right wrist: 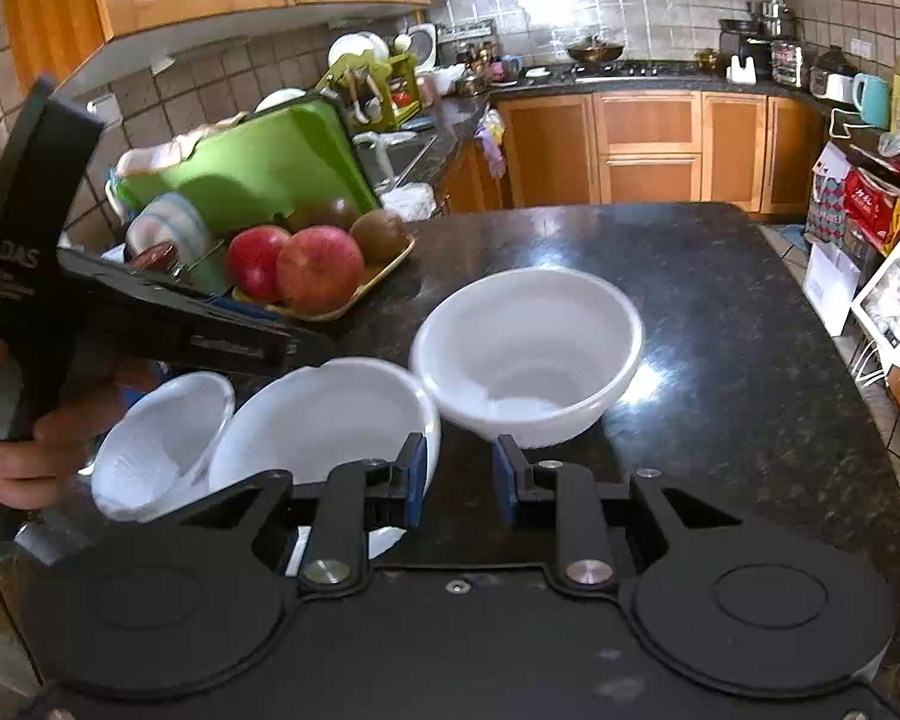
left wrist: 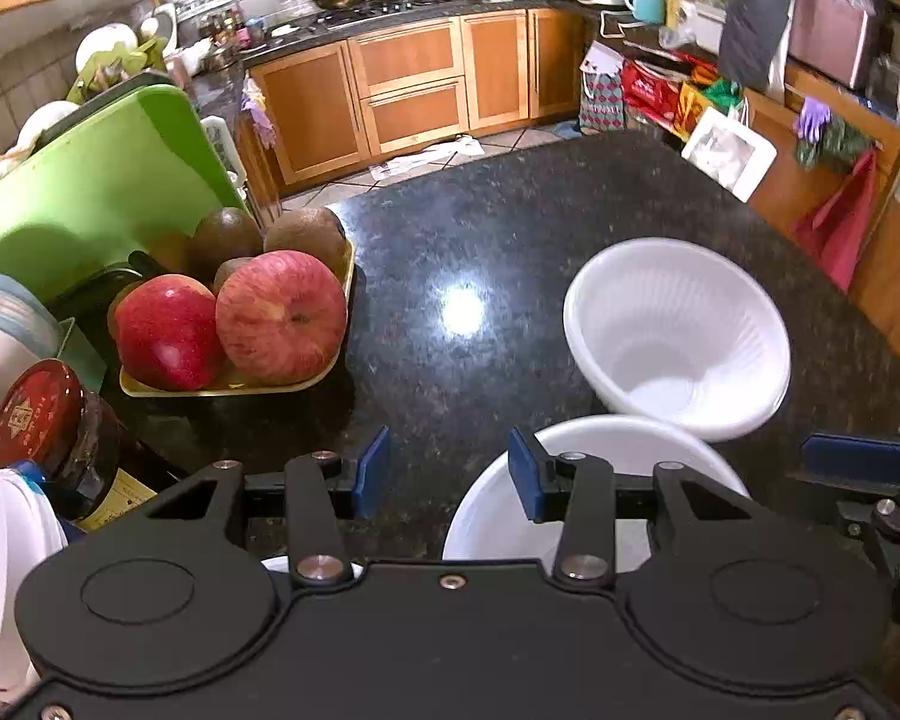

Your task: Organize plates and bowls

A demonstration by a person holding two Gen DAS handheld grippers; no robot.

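Bowls, white, three: far bowl [right wrist: 528, 354] at twelve o'clock on counter [right wrist: 720, 300]; likely light, rigid, slick; grip rim. Left gripper [left wrist: 447, 474], right gripper [right wrist: 453, 480]: jaws spread, empty.

**Counts on the counter**

Three white bowls: one ribbed [right wrist: 528, 354], one plain [right wrist: 324, 420], one small and tilted [right wrist: 162, 444]. Two red apples [right wrist: 258, 261] [right wrist: 321, 267] and three brown fruits [left wrist: 306, 234] on one yellow tray [left wrist: 228, 387]. One green cutting board [left wrist: 102, 180]. One red-lidded jar [left wrist: 36, 414].
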